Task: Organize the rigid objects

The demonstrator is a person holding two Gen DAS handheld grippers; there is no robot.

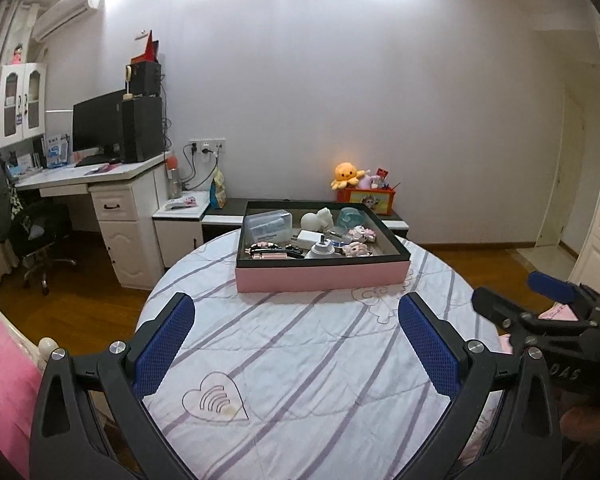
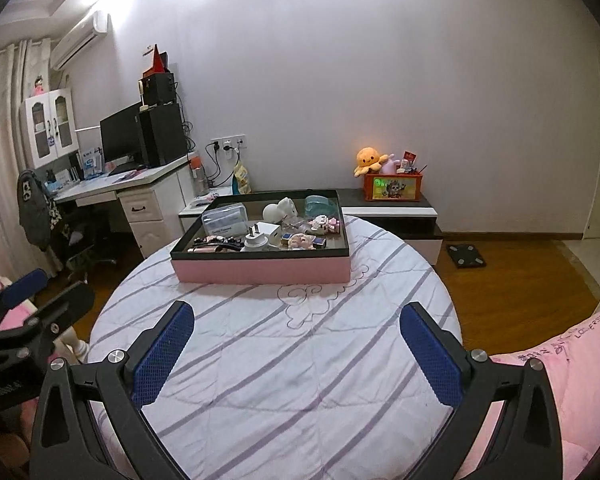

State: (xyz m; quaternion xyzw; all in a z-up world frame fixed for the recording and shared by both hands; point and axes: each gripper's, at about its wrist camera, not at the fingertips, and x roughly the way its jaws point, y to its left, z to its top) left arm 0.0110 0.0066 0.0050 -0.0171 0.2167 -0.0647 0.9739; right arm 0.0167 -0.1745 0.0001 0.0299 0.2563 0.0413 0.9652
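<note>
The left tool (image 1: 296, 344) is held wide open above the near part of a round worktop (image 1: 308, 360) covered with a pale cloth with purple stripes, and nothing is gripped between its blue-padded fingers (image 1: 164, 344). The right tool (image 2: 296, 348) is likewise spread wide over the same worktop (image 2: 300, 360), with nothing between its fingers (image 2: 162, 350). Straight ahead of both tools, well apart from the fingertips, a shallow pink tray (image 1: 320, 274) with a dark rim is set on the far part of the worktop; in the right wrist view the tray (image 2: 260, 270) lies ahead and slightly to the left. Inside it a jumble of small rigid things is seen: a clear plastic box (image 1: 267, 227) at the far left, a white figurine (image 1: 319, 219) and a pale blue round piece (image 1: 350, 216) along the far side, a white plug adapter (image 1: 319, 249) near the middle, dark hair clips (image 1: 266, 249) at the near left corner, and small pink toy figures (image 1: 358, 242) to the right. An embroidered heart (image 1: 214, 400) is seen on the cloth between the left tool's fingers. The right tool (image 1: 540, 312) appears at the right edge of the left wrist view, and the left tool (image 2: 36, 308) at the left edge of the right wrist view. Beyond the worktop, an orange plush octopus (image 1: 346, 174) is seen beside an orange box (image 1: 370, 198) on a low cabinet, and a desk (image 1: 100, 172) with a monitor (image 1: 98, 122) stands far ahead to the left.
</note>
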